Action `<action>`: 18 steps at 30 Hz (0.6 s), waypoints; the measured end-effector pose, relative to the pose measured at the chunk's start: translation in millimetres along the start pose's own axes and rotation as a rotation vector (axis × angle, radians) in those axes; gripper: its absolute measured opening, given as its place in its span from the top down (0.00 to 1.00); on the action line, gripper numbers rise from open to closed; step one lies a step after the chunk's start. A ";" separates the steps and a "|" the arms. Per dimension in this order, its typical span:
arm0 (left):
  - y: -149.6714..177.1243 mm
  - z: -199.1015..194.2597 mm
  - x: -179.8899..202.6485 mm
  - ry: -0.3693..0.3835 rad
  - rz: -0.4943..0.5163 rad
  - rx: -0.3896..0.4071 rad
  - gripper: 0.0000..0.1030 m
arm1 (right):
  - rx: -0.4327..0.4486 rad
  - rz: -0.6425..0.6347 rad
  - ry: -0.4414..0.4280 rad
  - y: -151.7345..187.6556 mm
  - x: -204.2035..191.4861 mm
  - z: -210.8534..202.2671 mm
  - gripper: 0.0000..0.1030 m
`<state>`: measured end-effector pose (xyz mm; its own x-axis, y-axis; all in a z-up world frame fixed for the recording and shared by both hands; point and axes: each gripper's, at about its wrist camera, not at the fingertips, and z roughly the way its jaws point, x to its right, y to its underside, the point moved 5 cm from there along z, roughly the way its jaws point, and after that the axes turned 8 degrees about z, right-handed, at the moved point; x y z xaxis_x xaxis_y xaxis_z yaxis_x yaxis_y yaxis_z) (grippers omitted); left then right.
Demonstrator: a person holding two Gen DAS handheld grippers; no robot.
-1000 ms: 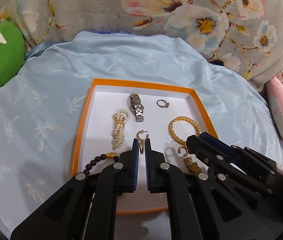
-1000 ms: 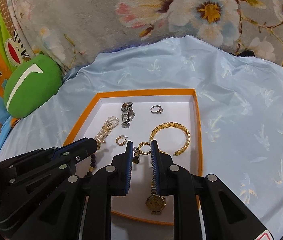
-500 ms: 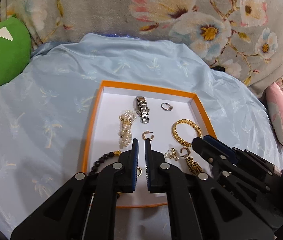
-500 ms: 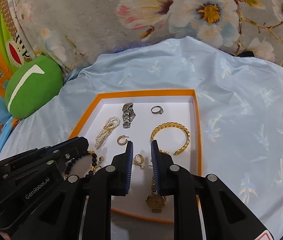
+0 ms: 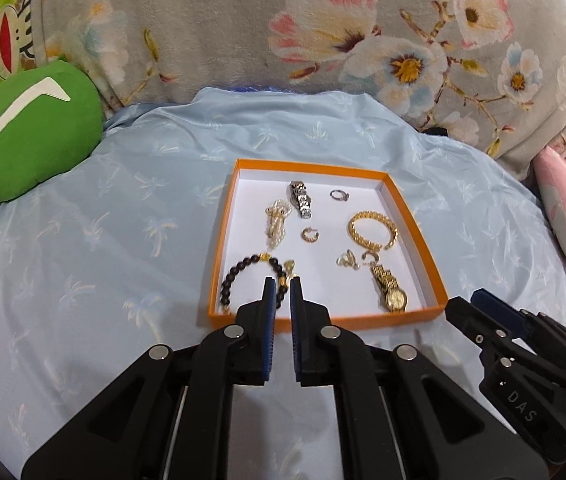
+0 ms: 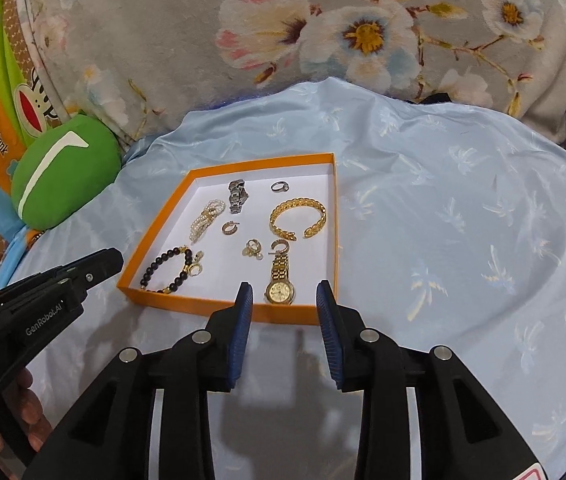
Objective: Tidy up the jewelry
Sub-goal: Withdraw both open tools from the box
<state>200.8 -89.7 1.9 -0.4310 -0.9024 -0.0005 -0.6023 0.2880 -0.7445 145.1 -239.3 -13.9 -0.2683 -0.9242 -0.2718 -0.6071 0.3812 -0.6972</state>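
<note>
An orange-rimmed tray (image 6: 325, 240) lies on a pale blue cloth (image 6: 443, 216), holding all the jewelry. Along its far edge lie a silver watch (image 6: 237, 196) and a ring (image 6: 279, 187). Toward the left edge sits a pearl bracelet (image 6: 206, 219), with a bead bracelet (image 6: 171, 269) in the near left corner. A gold cuff (image 6: 298, 218) lies by the right edge, a hoop earring (image 6: 229, 227) mid-tray, and a gold watch (image 6: 280, 283) at the near edge. The right gripper (image 6: 285, 300) hovers at the near edge, fingers spread wide, grasping nothing. The left gripper (image 5: 281, 288) hangs over the near left corner, fingers nearly closed with a narrow gap, empty. A green cushion (image 5: 27, 136) rests off the cloth's far left.
</note>
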 end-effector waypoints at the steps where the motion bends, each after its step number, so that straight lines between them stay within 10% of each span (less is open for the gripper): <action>1: 4.1 -3.1 1.5 -0.012 0.002 -0.003 0.94 | 0.005 -0.003 0.008 3.1 0.0 -3.1 0.62; 18: 56.7 -11.9 13.8 -0.190 0.036 -0.019 0.52 | 0.050 -0.022 0.084 57.7 3.7 -16.1 0.26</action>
<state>152.7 -82.0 -32.4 -0.3191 -0.9350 -0.1546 -0.6023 0.3260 -0.7287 97.1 -220.4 -44.5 -0.3178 -0.9266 -0.2010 -0.5763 0.3571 -0.7351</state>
